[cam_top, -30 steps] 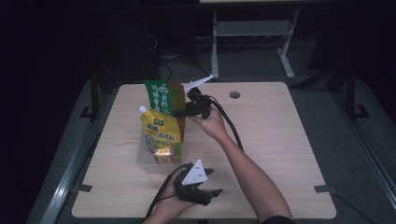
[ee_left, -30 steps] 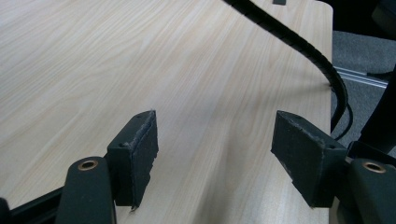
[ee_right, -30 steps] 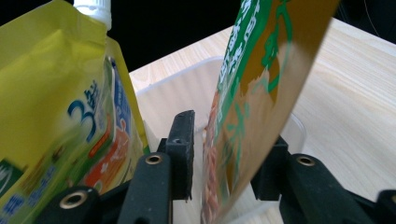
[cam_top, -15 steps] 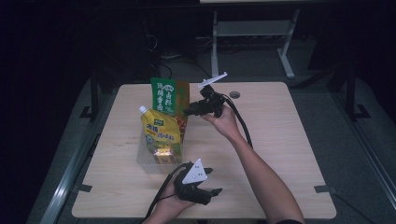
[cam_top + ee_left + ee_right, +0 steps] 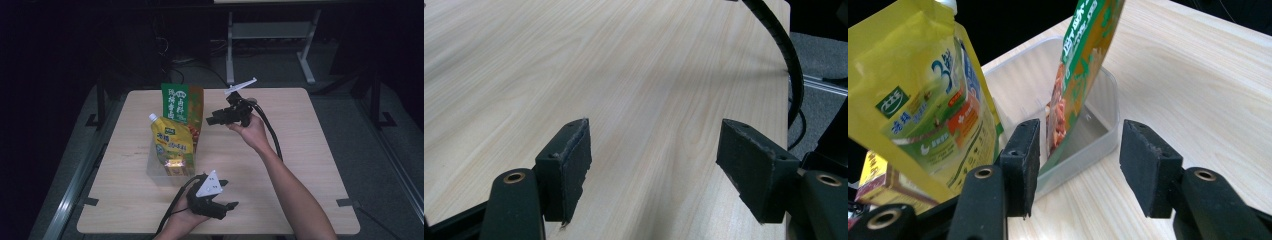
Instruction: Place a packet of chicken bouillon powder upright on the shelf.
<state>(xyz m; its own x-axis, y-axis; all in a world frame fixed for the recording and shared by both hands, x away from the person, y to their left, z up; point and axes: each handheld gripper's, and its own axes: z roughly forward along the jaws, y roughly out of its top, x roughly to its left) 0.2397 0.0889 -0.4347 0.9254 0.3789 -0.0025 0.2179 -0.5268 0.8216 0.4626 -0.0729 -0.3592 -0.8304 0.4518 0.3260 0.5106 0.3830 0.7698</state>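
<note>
Since the earlier frame, the right gripper (image 5: pixel 212 120) has drawn back from the green packet (image 5: pixel 181 104) toward the table's middle, and its jaws have just been opening with nothing pressed between them. Its 2 pads (image 5: pixel 1024 160) now stand apart in the right gripper view, the packet's lower edge showing in the gap beyond them, apparently untouched, though the angle makes that hard to judge. That green packet (image 5: pixel 1080 75) stands tilted in the far end of the clear plastic tub (image 5: pixel 1098 135), released. Beside it in the same tub stands the yellow spouted pouch (image 5: pixel 172 145), with a small dark box (image 5: pixel 885 187) low at its near side. The left gripper (image 5: pixel 227 206) rests near the table's front edge, well apart from the tub, its 2 pads (image 5: pixel 574 165) spread wide over bare wooden table (image 5: pixel 634 75), holding nothing. A black cable (image 5: pixel 781 45) curves past its far side.
</note>
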